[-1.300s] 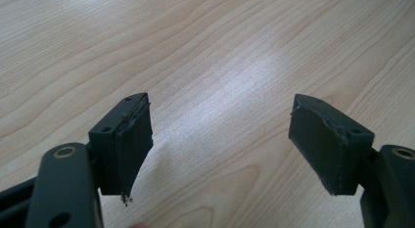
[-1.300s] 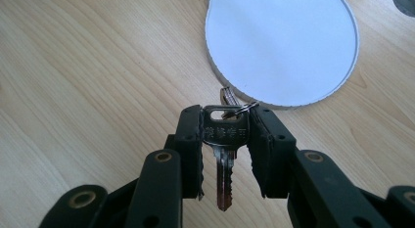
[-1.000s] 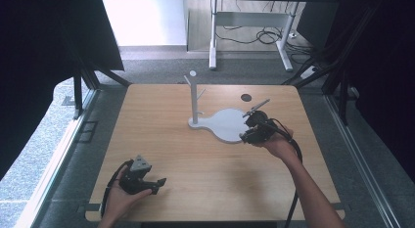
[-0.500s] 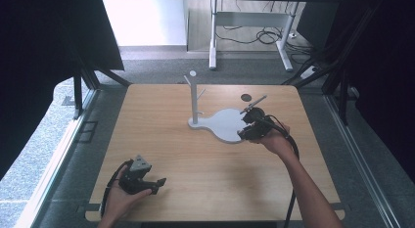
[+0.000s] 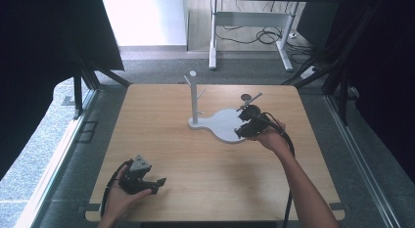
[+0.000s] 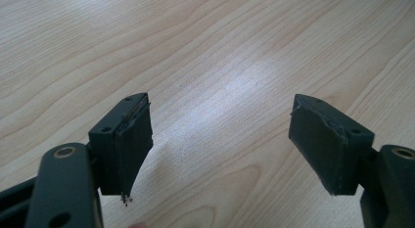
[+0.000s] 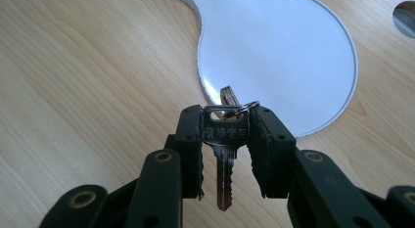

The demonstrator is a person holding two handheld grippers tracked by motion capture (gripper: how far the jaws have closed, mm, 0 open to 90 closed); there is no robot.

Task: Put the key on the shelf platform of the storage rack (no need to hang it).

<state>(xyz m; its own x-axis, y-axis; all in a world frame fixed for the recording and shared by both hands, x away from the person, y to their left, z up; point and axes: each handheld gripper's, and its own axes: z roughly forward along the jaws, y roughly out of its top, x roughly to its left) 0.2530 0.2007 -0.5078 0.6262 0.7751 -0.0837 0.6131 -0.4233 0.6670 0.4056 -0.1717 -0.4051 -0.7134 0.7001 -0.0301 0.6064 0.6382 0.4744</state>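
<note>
Meanwhile the right hand-held gripper [image 7: 224, 121] stays clenched on the key [image 7: 224, 154] (a ring, probably with a second key, behind it), barely shifted over the white stand base's [image 5: 222, 125] right edge; hanging remains ahead. The left hand-held gripper [image 6: 220, 145] rests open near the tabletop's [image 5: 161, 135] front-left corner.

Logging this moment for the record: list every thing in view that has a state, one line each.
Key: clamped by its head between the right gripper's jaws, blade hanging toward the camera, a ring and a second key behind it.
Right gripper: shut on the key, above the stand's edge.
Left gripper: open, nothing between its jaws.
Stand: upright on the table, pegs bare.
</note>
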